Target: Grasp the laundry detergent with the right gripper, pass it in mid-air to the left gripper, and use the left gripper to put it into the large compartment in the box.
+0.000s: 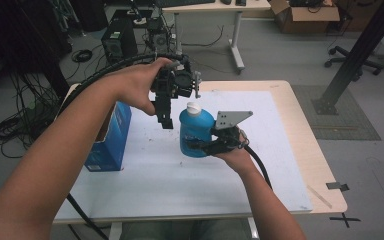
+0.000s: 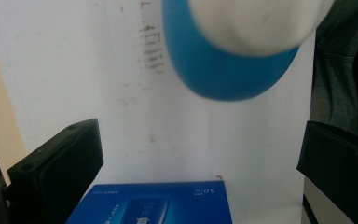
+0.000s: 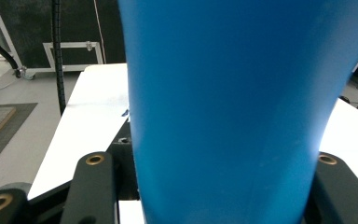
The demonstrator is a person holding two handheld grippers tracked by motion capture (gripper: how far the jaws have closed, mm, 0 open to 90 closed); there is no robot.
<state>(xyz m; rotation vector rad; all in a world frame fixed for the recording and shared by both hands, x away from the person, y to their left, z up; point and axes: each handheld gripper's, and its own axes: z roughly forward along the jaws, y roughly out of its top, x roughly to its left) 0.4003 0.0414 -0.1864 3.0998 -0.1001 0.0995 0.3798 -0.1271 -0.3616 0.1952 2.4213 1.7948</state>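
Bottle [image 1: 196,131]: blue, white cap, upright, clamped in right gripper [image 1: 215,142] jaws.

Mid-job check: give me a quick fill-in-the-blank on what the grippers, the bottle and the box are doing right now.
1. The right gripper is shut on the blue ____.
2. The bottle has a ____ cap.
3. The left gripper hangs with its jaws ____, nothing between them.
4. The blue box stands at the table's ____ edge.

Missing words: bottle; white; open; left

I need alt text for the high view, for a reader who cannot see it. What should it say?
The right gripper clamps a blue bottle with a white cap, upright above a white table. The left gripper hovers beside the cap with open jaws. A blue box stands at the table's left edge.
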